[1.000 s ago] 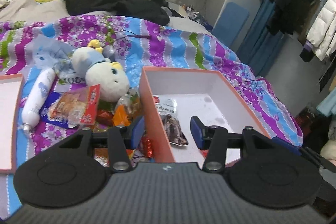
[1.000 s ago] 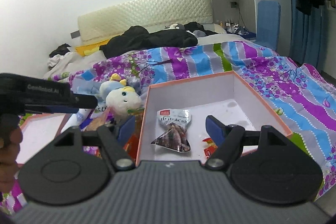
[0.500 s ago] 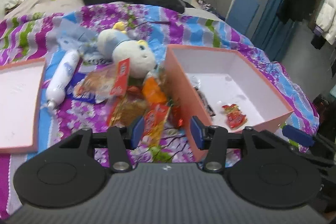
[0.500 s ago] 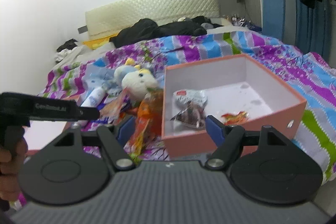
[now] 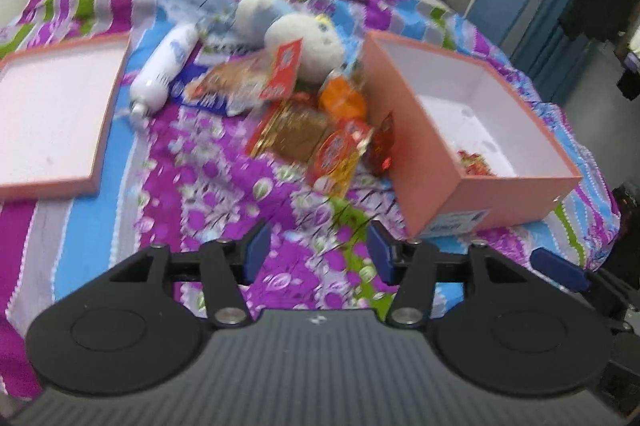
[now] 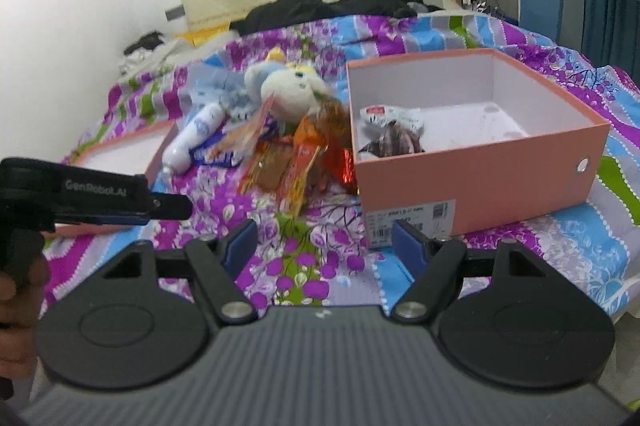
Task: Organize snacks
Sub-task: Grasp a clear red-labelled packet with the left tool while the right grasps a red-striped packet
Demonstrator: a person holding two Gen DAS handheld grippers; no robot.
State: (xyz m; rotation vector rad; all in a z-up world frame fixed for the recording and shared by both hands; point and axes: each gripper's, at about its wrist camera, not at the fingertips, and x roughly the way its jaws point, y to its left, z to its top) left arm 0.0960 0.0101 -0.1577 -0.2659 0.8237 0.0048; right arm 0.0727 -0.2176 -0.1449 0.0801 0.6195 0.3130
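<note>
A salmon cardboard box (image 5: 476,182) (image 6: 476,174) stands open on the bed. It holds a brown snack packet (image 6: 394,142) and a red one (image 5: 474,162). A heap of snack packets (image 5: 316,134) (image 6: 288,162) lies left of the box, with a white tube (image 5: 166,72) (image 6: 194,140) beside it. My left gripper (image 5: 316,254) is open and empty, hovering over the quilt in front of the heap. My right gripper (image 6: 322,246) is open and empty, near the box's front corner. The left gripper also shows at the left edge of the right wrist view (image 6: 120,202).
A plush toy (image 5: 300,30) (image 6: 288,90) lies behind the heap. The box lid (image 5: 52,114) (image 6: 120,154) lies upturned at the left. Dark clothes (image 6: 320,6) lie at the head of the bed. A blue chair (image 5: 496,6) and hanging coats stand right.
Both grippers have drawn back from over the box toward the foot of the bed. The snack heap and the whole box now lie ahead of them. Both stay open.
</note>
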